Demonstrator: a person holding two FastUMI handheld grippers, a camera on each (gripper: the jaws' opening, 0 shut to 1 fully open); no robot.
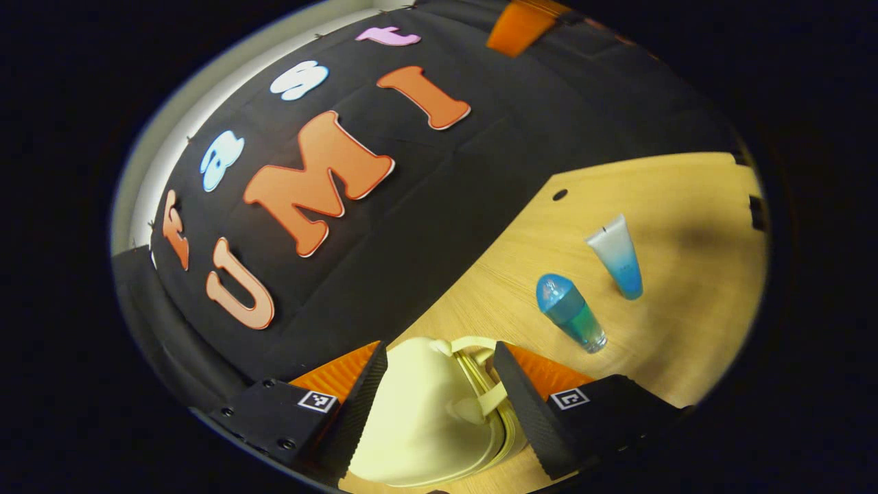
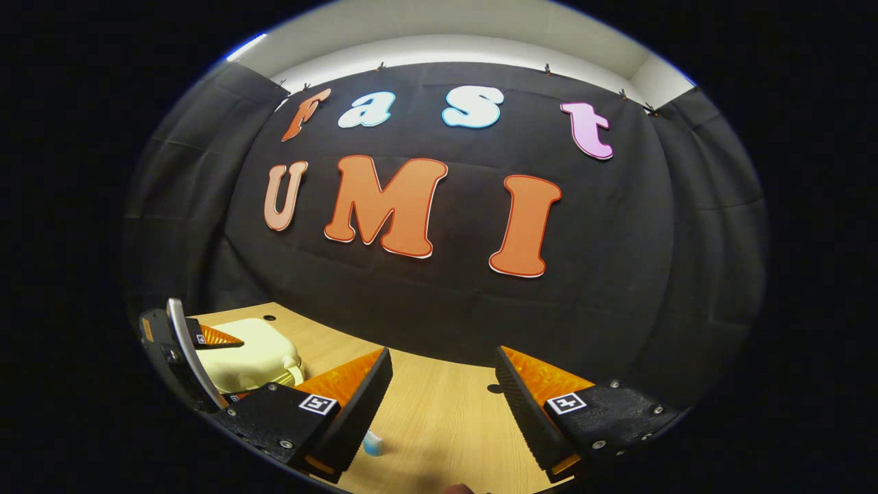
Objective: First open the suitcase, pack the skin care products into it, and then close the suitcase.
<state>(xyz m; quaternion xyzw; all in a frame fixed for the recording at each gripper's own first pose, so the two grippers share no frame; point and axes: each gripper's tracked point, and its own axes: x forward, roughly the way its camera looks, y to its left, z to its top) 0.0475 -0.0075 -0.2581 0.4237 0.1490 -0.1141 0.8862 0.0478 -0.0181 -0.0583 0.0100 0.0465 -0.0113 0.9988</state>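
Suitcase (image 1: pixel 425 412) between left gripper (image 1: pixel 439 405) fingers.

In the left gripper view, the pale yellow hard-shell suitcase (image 1: pixel 425 418) sat on the light wooden table (image 1: pixel 686 357) at 6 o'clock, between the fingers of the left tool (image 1: pixel 439 405). The dome-capped blue-green bottle (image 1: pixel 571 313) lay on the table at 4 o'clock, the white-to-blue squeeze tube (image 1: pixel 617 256) just beyond it toward 3 o'clock, apart. In the right gripper view, the suitcase (image 2: pixel 257 353) lay at 8 o'clock, beside the right tool (image 2: pixel 442 405).
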